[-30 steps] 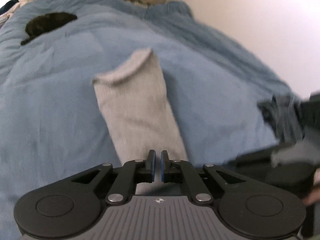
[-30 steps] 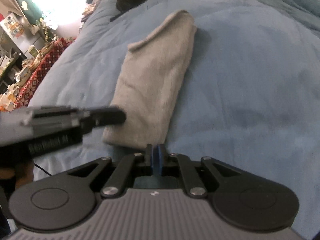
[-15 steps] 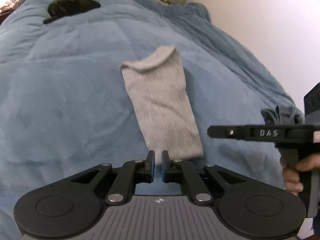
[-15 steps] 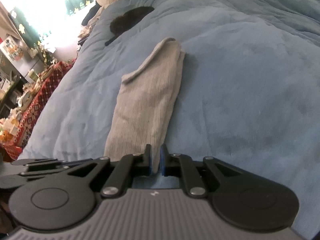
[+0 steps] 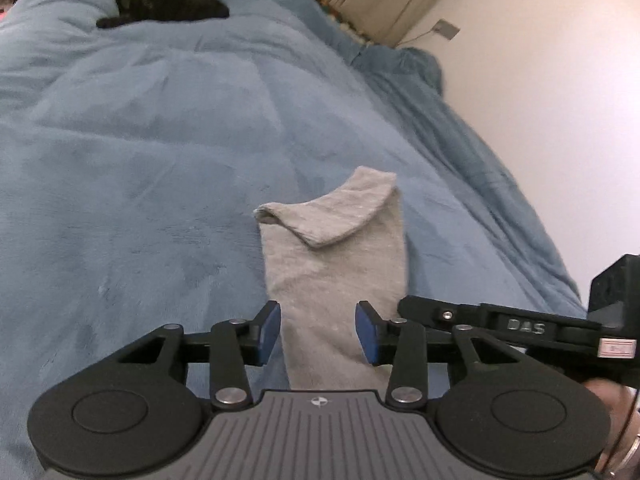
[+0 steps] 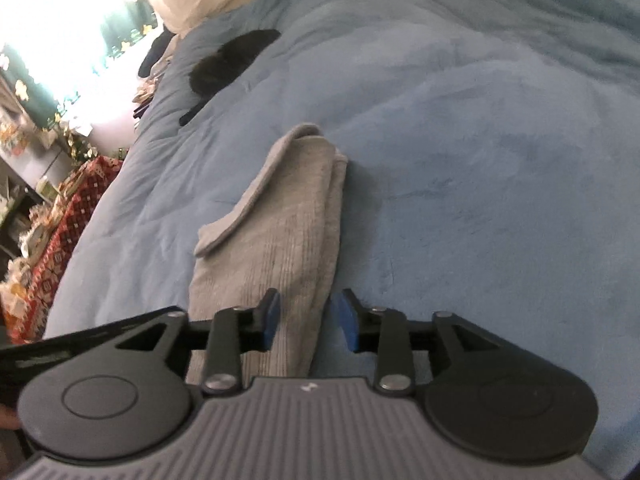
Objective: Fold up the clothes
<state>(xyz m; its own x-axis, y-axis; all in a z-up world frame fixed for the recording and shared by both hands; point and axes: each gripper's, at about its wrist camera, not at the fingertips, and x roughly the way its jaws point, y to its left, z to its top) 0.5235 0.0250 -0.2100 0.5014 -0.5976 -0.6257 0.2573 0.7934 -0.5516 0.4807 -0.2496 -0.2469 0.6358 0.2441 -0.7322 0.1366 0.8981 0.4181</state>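
Observation:
A grey knitted garment [image 5: 336, 256] lies folded in a long narrow strip on the blue bed cover [image 5: 140, 152]; its far end is turned over. It also shows in the right wrist view [image 6: 280, 224]. My left gripper [image 5: 318, 330] is open, its blue pads on either side of the strip's near end, just above it. My right gripper [image 6: 307, 318] is open over the strip's near right edge. The right gripper's body [image 5: 520, 326] shows at the right of the left wrist view.
A black item [image 5: 168, 2] lies on the far part of the bed, also in the right wrist view [image 6: 232, 64]. A wall [image 5: 540, 100] runs along the bed's right. A red patterned cloth with clutter [image 6: 48, 232] lies left of the bed.
Both grippers have opened from shut. Both have moved forward over the near end of the grey strip, which lies where it was.

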